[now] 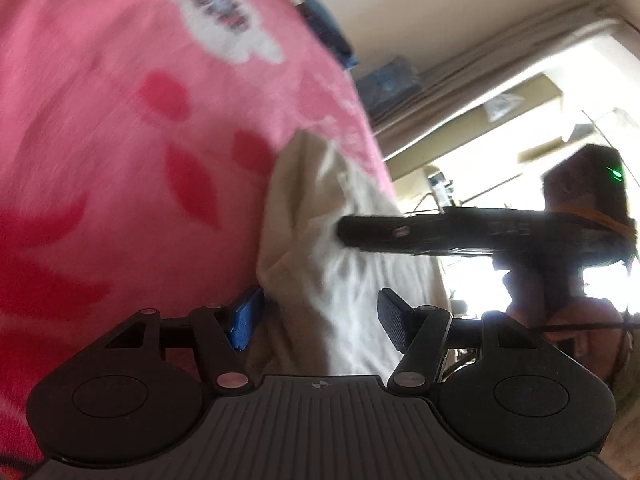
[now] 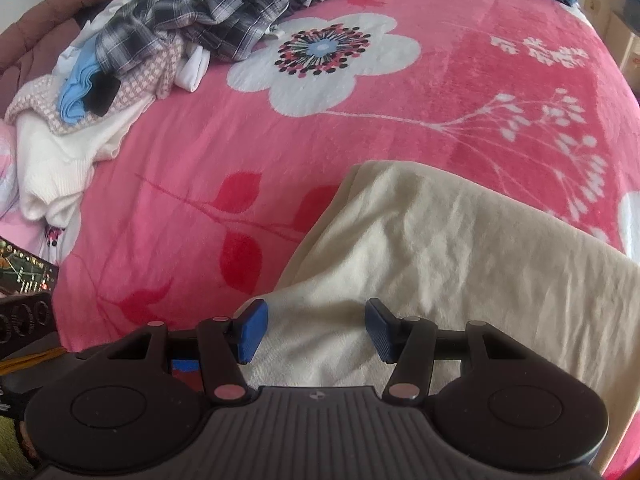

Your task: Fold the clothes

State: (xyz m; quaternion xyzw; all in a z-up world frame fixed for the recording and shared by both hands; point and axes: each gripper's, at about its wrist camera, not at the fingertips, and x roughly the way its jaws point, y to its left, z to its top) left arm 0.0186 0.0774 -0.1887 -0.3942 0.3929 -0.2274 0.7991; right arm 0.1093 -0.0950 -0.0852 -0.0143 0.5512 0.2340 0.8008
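Where it lies flat, cream garment (image 2: 460,240) stretches diagonally across pink blanket (image 2: 440,112).

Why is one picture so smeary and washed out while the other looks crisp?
Left wrist view: motion blur smears the pink blanket and cream garment, and bright window light blows out the right side, leaving the other tool a dark silhouette. Right wrist view: even light, sharp flower print and clothes pile; the fisheye lens bulges the bed.

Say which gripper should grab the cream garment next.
Probably right: the right gripper hangs open directly over the flat cream cloth garment; the left gripper views it blurred, at its edge.
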